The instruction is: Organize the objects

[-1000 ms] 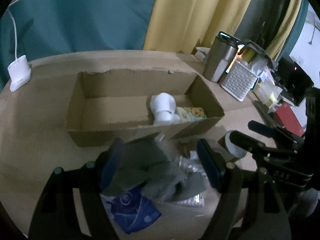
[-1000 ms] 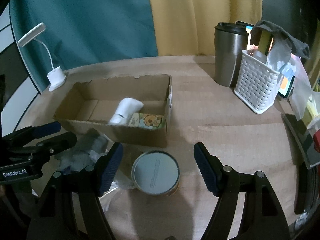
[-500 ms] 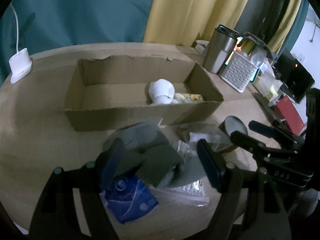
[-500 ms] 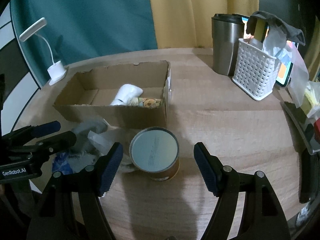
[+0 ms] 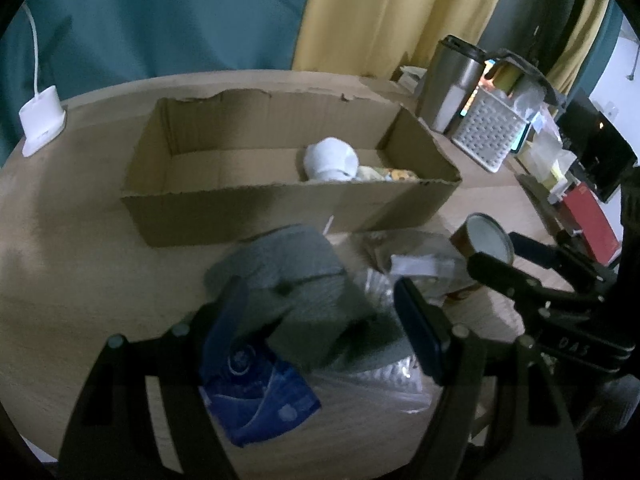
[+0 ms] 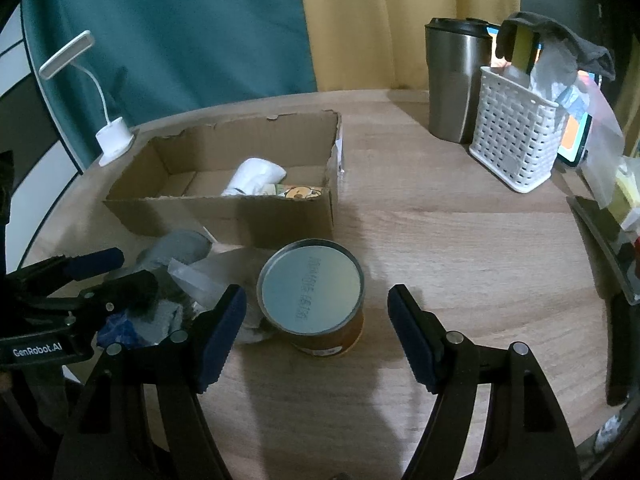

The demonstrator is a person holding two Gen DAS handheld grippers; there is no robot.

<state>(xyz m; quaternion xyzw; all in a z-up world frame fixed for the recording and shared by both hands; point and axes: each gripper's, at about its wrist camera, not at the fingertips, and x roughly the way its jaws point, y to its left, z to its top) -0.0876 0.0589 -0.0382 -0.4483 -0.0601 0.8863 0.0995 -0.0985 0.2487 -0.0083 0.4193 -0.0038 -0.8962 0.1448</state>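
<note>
1 box (image 6: 240, 216), 2 items inside; 1 can (image 6: 314, 300).
Right claw (image 6: 314, 334) wide, can betw jaws, untouched; left claw (image 5: 320, 328) wide over 1 grey cloth (image 5: 292, 280).

A: What's under the left gripper (image 5: 320, 320)?
B: A grey cloth (image 5: 296, 276), jaws wide around it, not pressing.
A: Beyond it?
B: A cardboard box (image 5: 240, 208) on the surface (image 5: 60, 240).

Looks like somebody's home desk setup, maybe a bedroom or study corner. Wood-grain desk (image 6: 460, 240) pushed up against teal and yellow curtains (image 6: 360, 20), little white clip-style desk lamp (image 6: 108, 128), steel travel mug (image 6: 456, 84), white plastic basket (image 6: 512, 148) stuffed with odds and ends, and a lit phone (image 6: 576, 136) propped behind it. Lived-in clutter, not a lab.
</note>
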